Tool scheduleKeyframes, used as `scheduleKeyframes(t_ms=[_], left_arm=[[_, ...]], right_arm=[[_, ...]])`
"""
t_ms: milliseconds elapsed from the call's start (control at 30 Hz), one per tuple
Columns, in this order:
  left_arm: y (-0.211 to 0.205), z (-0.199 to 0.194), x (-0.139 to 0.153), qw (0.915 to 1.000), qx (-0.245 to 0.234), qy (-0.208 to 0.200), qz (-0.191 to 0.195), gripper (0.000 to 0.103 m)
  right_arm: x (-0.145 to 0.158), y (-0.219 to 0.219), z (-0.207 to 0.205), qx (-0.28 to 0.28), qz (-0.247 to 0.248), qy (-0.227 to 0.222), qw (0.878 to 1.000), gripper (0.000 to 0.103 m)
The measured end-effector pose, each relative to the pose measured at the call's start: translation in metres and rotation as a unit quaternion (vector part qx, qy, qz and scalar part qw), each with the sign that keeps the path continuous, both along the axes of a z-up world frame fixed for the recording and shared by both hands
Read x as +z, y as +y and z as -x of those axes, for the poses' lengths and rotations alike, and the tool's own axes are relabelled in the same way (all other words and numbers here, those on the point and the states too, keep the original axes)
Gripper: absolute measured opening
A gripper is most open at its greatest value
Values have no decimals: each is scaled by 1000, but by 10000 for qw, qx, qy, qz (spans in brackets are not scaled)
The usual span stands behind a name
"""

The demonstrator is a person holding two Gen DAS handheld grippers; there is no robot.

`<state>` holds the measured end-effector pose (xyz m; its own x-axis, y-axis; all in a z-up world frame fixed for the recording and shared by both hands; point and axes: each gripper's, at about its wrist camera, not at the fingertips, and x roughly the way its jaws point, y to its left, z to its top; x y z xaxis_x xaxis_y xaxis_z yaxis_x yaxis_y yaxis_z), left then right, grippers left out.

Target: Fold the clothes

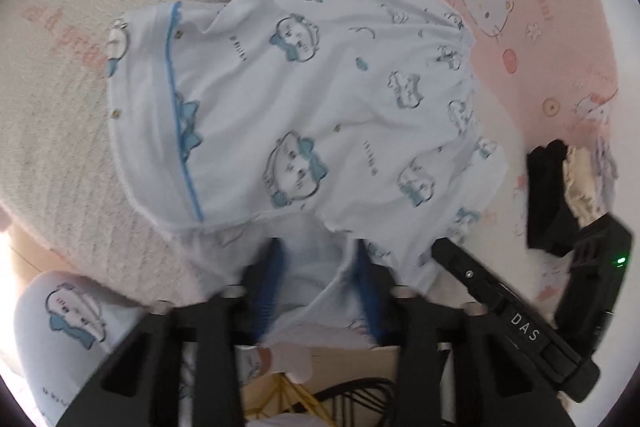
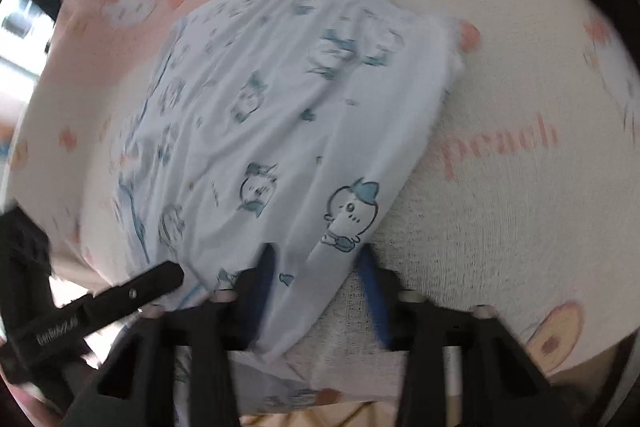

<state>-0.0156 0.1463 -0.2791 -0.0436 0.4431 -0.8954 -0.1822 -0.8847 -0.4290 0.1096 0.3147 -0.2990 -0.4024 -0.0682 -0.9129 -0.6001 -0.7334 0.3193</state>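
A pale blue cartoon-print pajama top (image 1: 288, 99) lies spread on a pink-and-cream printed blanket (image 1: 532, 7), its near hem at the blanket's near edge. The left gripper (image 1: 316, 267) has its jaws closed on that hem. The right gripper (image 2: 316, 267) straddles a hem corner; motion blur hides whether its jaws pinch it. A dark bundle (image 1: 548, 187) sits half-cut by the frame.
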Motion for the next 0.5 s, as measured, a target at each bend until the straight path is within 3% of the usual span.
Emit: scheduleKeyframes(t_ms=[133,500], left_arm=[[-11,-12,-4,10000,39,-87,-2,15],[-41,-54,-14,9992,108,-378,41,15]], right_arm=[[-1,-13,0,303,-206,-234,9991,27],[1,-10,-35,48,-116,-323,9994,27]])
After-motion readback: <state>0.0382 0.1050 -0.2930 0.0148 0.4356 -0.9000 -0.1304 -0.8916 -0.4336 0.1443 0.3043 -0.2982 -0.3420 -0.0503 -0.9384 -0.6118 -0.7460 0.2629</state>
